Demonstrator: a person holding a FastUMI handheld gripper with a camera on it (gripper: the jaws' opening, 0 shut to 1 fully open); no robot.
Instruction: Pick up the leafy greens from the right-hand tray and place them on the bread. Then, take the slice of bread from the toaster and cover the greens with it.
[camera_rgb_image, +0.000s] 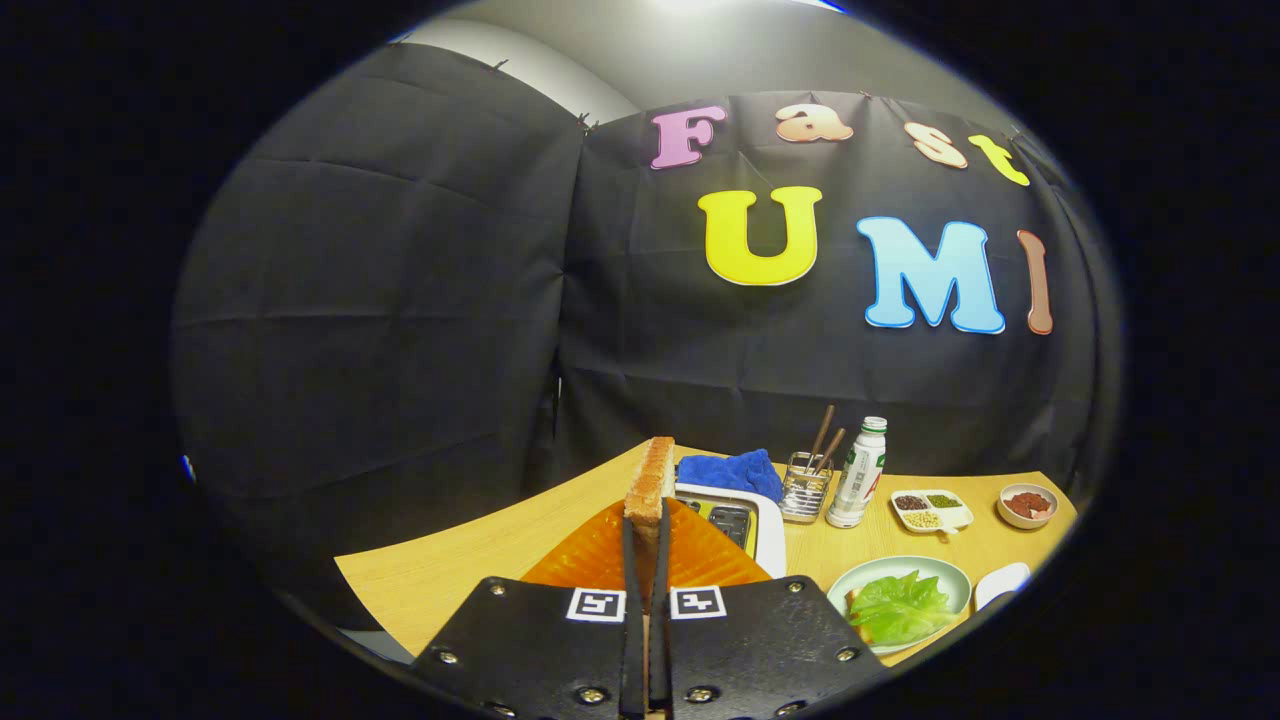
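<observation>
My gripper (646, 540) is shut on a slice of toasted bread (652, 482), which stands on edge between the fingers and rises above their tips, lifted over the table. Just beyond and to the right sits the white toaster (762, 522) with its slots showing. Further right, near me, a pale green plate (948, 575) holds the leafy greens (898, 605) lying on top of another bread slice (856, 612), whose edge peeks out at the left.
An orange mat (600, 555) lies under the held slice. Behind the toaster are a blue cloth (732, 470), a wire holder with chopsticks (808, 488) and a bottle (858, 474). A divided dish (932, 511), a small bowl (1027, 505) and a white tray (1002, 584) stand at the right.
</observation>
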